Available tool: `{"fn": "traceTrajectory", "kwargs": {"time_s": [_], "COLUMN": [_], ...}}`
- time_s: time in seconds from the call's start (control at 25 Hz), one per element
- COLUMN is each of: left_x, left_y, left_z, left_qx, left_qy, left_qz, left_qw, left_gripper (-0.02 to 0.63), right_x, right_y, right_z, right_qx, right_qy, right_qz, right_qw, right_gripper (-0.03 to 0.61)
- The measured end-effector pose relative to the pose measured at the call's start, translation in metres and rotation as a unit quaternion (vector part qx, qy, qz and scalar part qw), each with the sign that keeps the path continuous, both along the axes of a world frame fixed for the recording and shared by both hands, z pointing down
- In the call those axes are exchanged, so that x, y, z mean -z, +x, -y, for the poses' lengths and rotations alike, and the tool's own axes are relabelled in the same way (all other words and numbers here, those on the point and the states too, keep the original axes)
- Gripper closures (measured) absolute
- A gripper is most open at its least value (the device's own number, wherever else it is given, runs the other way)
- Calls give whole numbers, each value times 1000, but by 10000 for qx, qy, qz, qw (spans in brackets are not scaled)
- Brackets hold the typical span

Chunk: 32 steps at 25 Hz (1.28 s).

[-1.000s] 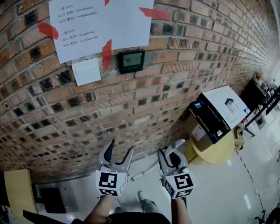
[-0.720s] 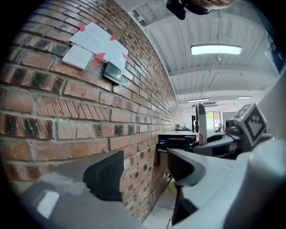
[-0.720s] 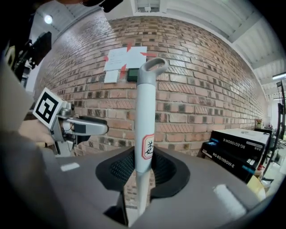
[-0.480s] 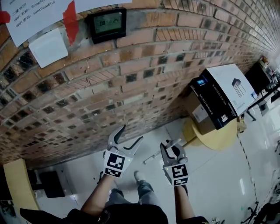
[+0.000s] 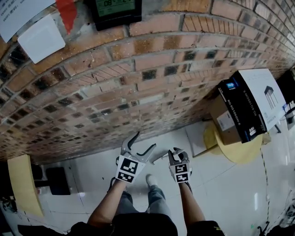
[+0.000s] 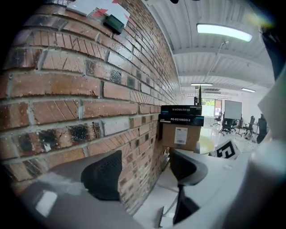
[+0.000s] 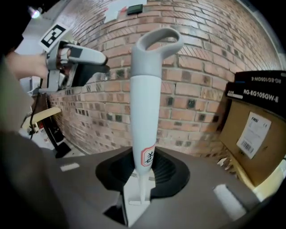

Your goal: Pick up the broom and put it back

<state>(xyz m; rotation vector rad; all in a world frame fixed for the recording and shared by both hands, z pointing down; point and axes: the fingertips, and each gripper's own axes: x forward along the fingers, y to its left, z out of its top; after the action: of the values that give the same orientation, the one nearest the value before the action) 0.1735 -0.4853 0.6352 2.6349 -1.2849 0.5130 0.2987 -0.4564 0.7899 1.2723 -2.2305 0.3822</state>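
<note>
The right gripper [image 5: 178,151] is clamped shut on the broom [image 7: 145,98]. In its own view both dark pads press the pale handle just under a red-edged label [image 7: 149,157] whose mark is too blurred to read. The handle runs on to a loop end in front of the wall [image 5: 138,83]. Below the pads the shaft is cut off by the gripper's body. In the head view only a short pale stretch of shaft shows, slanting down and to the left from that gripper above the floor [image 5: 221,184]. The broom's head cannot be made out there, nor whether it touches the floor. The left gripper [image 5: 145,140] hangs just beside the right one, apart from the broom. Its jaws have just been opening and now stand wide apart, with nothing between them but brick in its own view. Low in that gap a thin rod [image 6: 169,209] with a dark end shows, too small to name with certainty. To the right a box [image 5: 244,106] lies on a round yellow table [image 5: 233,154] and covers most of its top. At the upper edge a display [image 5: 115,11] and a taped paper [image 5: 18,14] are cut off by the frame. The person's forearms [image 5: 108,207] and legs [image 5: 154,200] run off the lower edge.
</note>
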Motion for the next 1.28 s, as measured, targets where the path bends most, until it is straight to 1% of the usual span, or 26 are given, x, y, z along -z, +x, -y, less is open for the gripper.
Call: {"fn": "traceTrajectory", "kwargs": {"time_s": [0.08,0.16,0.2,0.32,0.44,0.56,0.6,0.68,0.76,0.84,0.96,1.12,1.28], "left_x": [-9,-14,-16,-22,-21,-12,-9,-4,2,11,29,53,91], "left_y": [-7,-15,-19,-36,-53,-76,-84,-101,-117,-131,-145,-153,-166], "left_z": [-3,-3,-2,-1,-2,-4,-5,-8,-12,-12,-9,-23,-37], "left_qx": [152,308,385,622,807,1006,1074,1214,1372,1497,1545,1538,1587], "left_qy": [-112,-182,-204,-259,-263,-194,-177,-171,-180,-122,44,174,522], "left_qz": [26,-12,-36,-70,-76,-101,-102,-75,-83,-154,-260,-462,-483], "left_qw": [9998,9994,9990,9977,9964,9947,9940,9924,9903,9885,9876,9869,9848], "left_gripper": [273,273,273,273,273,273,273,273,273,272,273,273,273], "right_x": [-23,-30,-31,-37,-40,-40,-39,-33,-24,-3,51,120,194], "right_y": [-11,-23,-29,-55,-76,-89,-91,-89,-84,-83,-86,-82,-91], "right_z": [7,26,41,88,131,160,166,174,175,172,160,117,77], "right_qx": [-37,-131,-171,-111,-13,-23,-35,-156,-287,-277,-191,-205,-2], "right_qy": [-173,-137,-115,-124,-328,-446,-434,-383,-316,-133,385,820,1321], "right_qz": [264,599,681,724,837,877,885,903,873,833,978,1364,1677], "right_qw": [9995,9980,9975,9972,9960,9951,9951,9951,9953,9961,9943,9870,9770], "right_gripper": [482,482,482,482,482,479,471,424,395,364,344,334,323]}}
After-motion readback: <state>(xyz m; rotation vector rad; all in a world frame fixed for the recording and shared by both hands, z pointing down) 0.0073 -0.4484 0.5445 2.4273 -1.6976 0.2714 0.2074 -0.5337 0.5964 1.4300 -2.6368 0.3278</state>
